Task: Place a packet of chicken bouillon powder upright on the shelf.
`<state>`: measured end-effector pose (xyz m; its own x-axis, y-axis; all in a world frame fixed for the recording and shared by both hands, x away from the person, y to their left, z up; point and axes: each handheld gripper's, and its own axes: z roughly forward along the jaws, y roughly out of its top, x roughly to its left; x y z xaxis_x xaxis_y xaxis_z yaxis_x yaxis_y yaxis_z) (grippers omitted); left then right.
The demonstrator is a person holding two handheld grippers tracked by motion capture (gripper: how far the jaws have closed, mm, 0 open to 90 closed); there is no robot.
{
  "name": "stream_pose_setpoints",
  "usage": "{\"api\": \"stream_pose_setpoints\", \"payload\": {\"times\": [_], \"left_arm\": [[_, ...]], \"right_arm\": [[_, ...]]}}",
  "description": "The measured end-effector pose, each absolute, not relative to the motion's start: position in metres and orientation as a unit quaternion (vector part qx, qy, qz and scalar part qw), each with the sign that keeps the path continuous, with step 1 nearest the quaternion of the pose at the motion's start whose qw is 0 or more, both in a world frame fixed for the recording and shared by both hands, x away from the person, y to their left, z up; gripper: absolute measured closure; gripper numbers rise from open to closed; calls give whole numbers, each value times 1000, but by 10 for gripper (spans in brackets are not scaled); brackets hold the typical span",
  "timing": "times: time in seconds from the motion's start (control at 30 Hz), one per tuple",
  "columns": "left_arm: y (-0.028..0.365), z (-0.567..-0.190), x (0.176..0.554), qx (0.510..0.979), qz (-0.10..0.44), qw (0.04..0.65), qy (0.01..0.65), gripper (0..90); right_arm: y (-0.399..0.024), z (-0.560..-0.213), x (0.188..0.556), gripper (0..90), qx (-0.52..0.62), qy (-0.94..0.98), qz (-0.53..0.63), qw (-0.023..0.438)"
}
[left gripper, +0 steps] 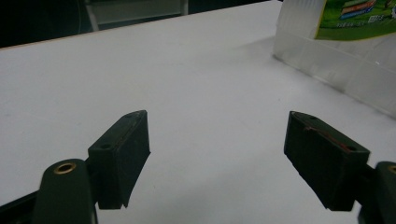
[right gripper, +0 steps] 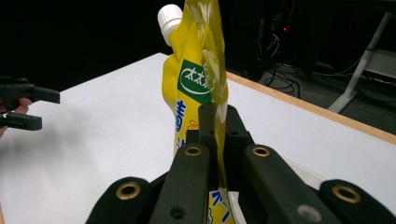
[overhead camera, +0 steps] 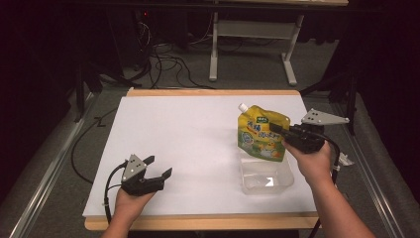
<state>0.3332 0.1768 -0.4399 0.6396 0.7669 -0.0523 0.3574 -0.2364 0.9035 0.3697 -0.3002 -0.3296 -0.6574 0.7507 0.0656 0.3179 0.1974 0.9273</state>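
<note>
In the high view, the right gripper (overhead camera: 275,128) holds a yellow spouted pouch (overhead camera: 261,133) with a white cap and green label upright by its side edge, its lower end inside a clear plastic container (overhead camera: 266,177) on the white counter (overhead camera: 188,144); the left gripper (overhead camera: 159,166) rests well apart with jaws wide. In the left gripper view, the wide jaws frame bare counter, and the container (left gripper: 336,65) with the pouch's green print (left gripper: 359,18) stands at upper right. In the right gripper view, the jaws are pressed on the thin pouch (right gripper: 198,88), which rises edge-on, cap on top.
</note>
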Motion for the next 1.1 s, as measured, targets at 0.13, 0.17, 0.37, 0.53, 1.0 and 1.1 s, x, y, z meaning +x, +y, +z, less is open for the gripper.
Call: {"api": "stream_pose_setpoints", "payload": {"times": [0.13, 0.17, 0.37, 0.53, 1.0, 1.1], "left_arm": [[177, -440, 334, 758, 206, 495, 371, 228], [177, -440, 334, 758, 206, 496, 372, 228], [178, -439, 333, 757, 206, 497, 371, 229], [178, -439, 333, 757, 206, 498, 371, 229], [178, -440, 334, 758, 203, 497, 371, 229], [178, -440, 334, 758, 202, 496, 371, 229]], "right_arm": [[-300, -331, 373, 900, 360, 746, 520, 208], [-300, -332, 374, 900, 362, 746, 520, 207], [-302, -335, 377, 900, 366, 745, 517, 209], [-303, -337, 378, 900, 372, 744, 514, 208], [-304, -347, 386, 900, 382, 744, 507, 208], [-304, -349, 386, 900, 384, 745, 504, 210]]}}
